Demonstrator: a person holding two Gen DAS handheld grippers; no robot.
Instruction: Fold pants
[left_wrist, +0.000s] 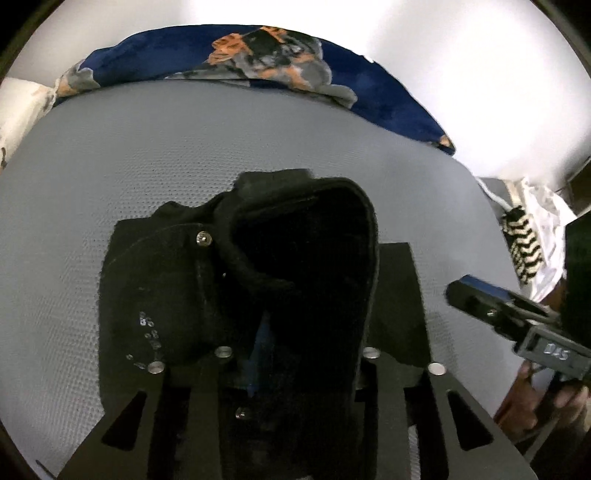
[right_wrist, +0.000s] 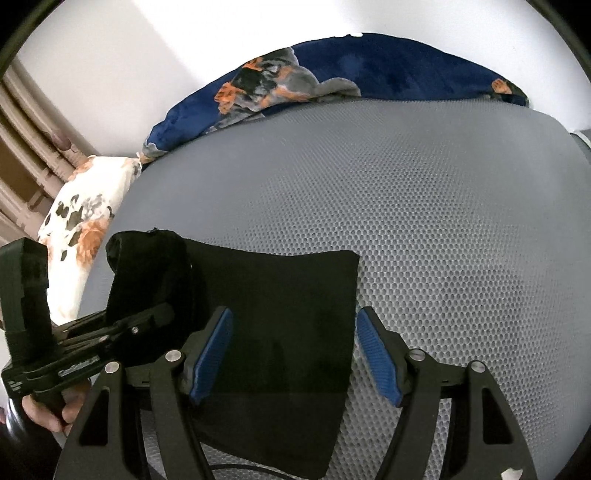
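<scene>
Pants (right_wrist: 280, 332), black, lie folded into a flat dark panel on a grey mesh mattress (right_wrist: 424, 206), near its front-left part in the right wrist view. One end of the fabric is lifted into a bunched fold (right_wrist: 147, 273) at the panel's left edge. Left gripper (right_wrist: 122, 325) is clamped on that bunch; in the left wrist view the cloth (left_wrist: 295, 258) drapes up over the fingers and covers most of them, only a sliver of blue pad (left_wrist: 260, 343) showing under the fabric. The cloth blocks most of the left camera's forward view. Right gripper (right_wrist: 295, 354) hangs over the flat panel with jaws spread wide, blue pads (right_wrist: 212, 354) on either side, nothing between them but the pants below; whether the tips touch the fabric is unclear. In the left wrist view the right gripper (left_wrist: 476, 299) shows at the right edge over the mattress, apart from the bunch.

Around: a navy blanket (right_wrist: 388, 70) with orange and grey print lies along the mattress's far edge. A white floral pillow (right_wrist: 85, 229) sits at the mattress's left side, just behind the left gripper. A white cloth with black zigzag stripes (left_wrist: 524, 240) lies off the right edge in the left wrist view. White wall (left_wrist: 443, 74) behind, beige curtain (right_wrist: 33, 155) at far left. A bare hand (right_wrist: 55, 410) holds the left gripper's handle.
</scene>
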